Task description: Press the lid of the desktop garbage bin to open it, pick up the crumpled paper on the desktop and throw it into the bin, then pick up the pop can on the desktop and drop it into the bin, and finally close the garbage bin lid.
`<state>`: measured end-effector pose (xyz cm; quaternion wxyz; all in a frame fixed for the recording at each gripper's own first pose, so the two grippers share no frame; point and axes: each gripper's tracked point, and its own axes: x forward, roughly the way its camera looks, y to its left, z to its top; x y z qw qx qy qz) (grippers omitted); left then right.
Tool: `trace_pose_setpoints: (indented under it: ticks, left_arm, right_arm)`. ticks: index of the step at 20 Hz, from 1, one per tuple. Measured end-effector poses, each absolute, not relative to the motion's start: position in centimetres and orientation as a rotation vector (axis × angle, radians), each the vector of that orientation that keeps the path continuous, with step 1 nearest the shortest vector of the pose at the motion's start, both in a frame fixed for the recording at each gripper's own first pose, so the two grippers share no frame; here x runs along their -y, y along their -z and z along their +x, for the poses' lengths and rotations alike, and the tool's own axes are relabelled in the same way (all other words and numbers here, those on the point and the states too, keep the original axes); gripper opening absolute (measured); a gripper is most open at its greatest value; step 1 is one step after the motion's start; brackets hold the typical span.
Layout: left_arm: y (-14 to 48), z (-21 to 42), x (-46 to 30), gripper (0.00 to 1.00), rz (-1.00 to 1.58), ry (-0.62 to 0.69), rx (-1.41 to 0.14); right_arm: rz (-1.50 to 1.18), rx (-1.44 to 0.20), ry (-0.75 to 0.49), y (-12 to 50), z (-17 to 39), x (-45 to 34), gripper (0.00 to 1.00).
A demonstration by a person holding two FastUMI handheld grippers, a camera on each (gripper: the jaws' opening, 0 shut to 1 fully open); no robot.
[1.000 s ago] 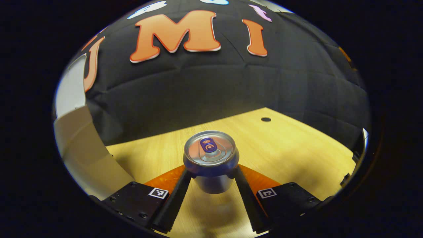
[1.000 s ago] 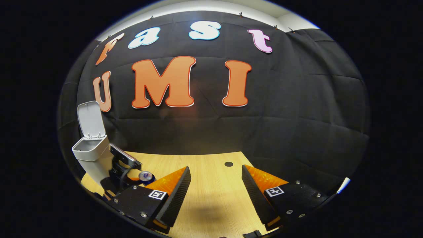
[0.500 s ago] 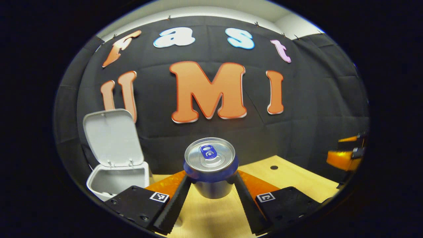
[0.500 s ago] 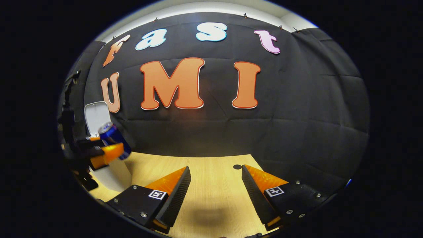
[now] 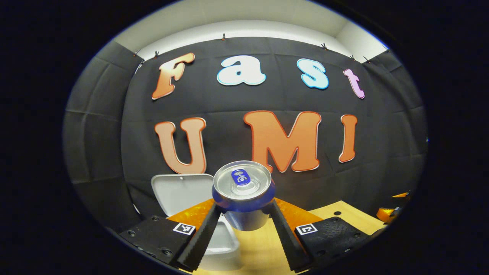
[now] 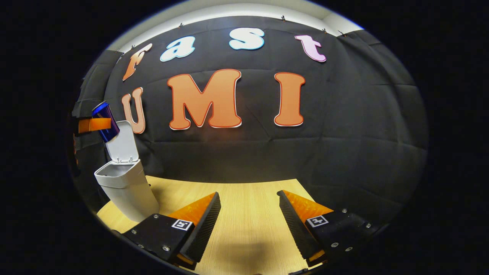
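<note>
Blue-banded pop can sat clamped between both fingers of the left gripper at lower centre, raised above the white bin, lid up. Right gripper hung spread, empty, over the wooden desktop.

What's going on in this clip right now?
A person is clearing a desk with two handheld claws. The left claw grips the pop can by its sides and holds it up in the air, above the garbage bin, whose lid stands open. The right claw is open and empty, low over the wooden desktop. The can has not been dropped in yet.
</note>
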<state>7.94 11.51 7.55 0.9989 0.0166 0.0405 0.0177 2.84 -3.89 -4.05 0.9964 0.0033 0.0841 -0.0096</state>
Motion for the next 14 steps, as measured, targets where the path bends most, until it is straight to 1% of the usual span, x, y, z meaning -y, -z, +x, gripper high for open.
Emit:
trace_pose_setpoints:
  ticks: [2,3,4,6,8,9,11,13,14]
  left_arm:
    - [-8.2,7.9,-13.0,0.82,0.066,-0.062,-0.068]
    - [-7.8,8.0,-13.3,0.80,0.055,-0.069,-0.072]
    - [-6.6,7.9,-13.8,0.82,0.035,-0.082,-0.084]
    - [-4.2,8.1,-15.7,0.82,-0.010,-0.137,-0.110]
    - [-0.6,9.0,-17.7,0.80,-0.033,-0.198,-0.169]
    - [1.0,9.3,-18.7,0.82,-0.039,-0.217,-0.204]
    - [4.1,9.9,-20.0,0.81,-0.069,-0.234,-0.268]
    - [5.8,10.5,-20.4,0.81,-0.090,-0.240,-0.335]
    - [7.2,10.7,-20.5,0.83,-0.097,-0.247,-0.379]
  right_arm:
    - [0.002,-0.158,0.010,3.6,3.1,3.4,0.93]
    - [0.004,-0.159,0.001,3.6,3.2,3.0,0.93]
    - [0.005,-0.157,-0.002,3.6,3.3,2.8,0.93]
    - [0.007,-0.159,-0.013,3.6,3.3,2.1,0.93]
    - [0.003,-0.168,-0.024,3.9,3.3,1.4,0.93]
    - [-0.001,-0.171,-0.028,4.1,3.4,1.1,0.93]
    - [-0.010,-0.179,-0.037,4.4,3.3,0.4,0.93]
    - [-0.019,-0.185,-0.044,4.7,3.3,-0.1,0.93]
    - [-0.022,-0.188,-0.046,4.8,3.4,-0.2,0.93]
